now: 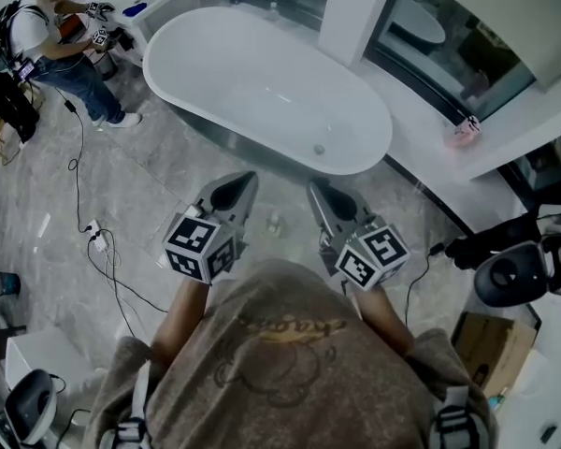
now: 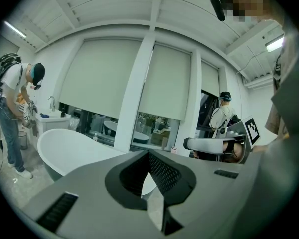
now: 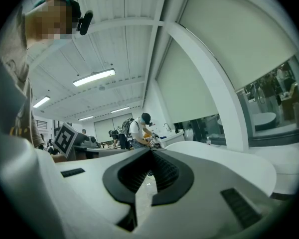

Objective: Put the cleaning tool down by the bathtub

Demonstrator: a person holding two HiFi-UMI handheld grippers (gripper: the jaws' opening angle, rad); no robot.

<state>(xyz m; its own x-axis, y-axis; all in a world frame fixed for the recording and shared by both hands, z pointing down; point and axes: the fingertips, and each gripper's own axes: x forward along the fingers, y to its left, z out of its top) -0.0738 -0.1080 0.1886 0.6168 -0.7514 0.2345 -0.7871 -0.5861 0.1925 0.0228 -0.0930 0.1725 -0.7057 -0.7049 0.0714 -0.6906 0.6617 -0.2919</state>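
- Your left gripper (image 2: 149,152) and right gripper (image 3: 150,151) have their jaws pressed together, pinching nothing.
- A small pale item (image 1: 274,221) lies on the floor (image 1: 168,185) between them, near the bathtub (image 1: 262,82). It is too small to tell whether it is the cleaning tool.

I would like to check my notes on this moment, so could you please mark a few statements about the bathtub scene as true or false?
1. The left hand-held gripper holds a cleaning tool. False: its jaws are shut with nothing between them.
2. The right hand-held gripper is shut and empty. True.
3. The bathtub is full of water. False: its inside looks bare and white, with the drain showing.
4. A second person stands by the tub's far end, at the upper left of the head view. True.
5. A pink item sits on the white ledge to the right of the tub. True.
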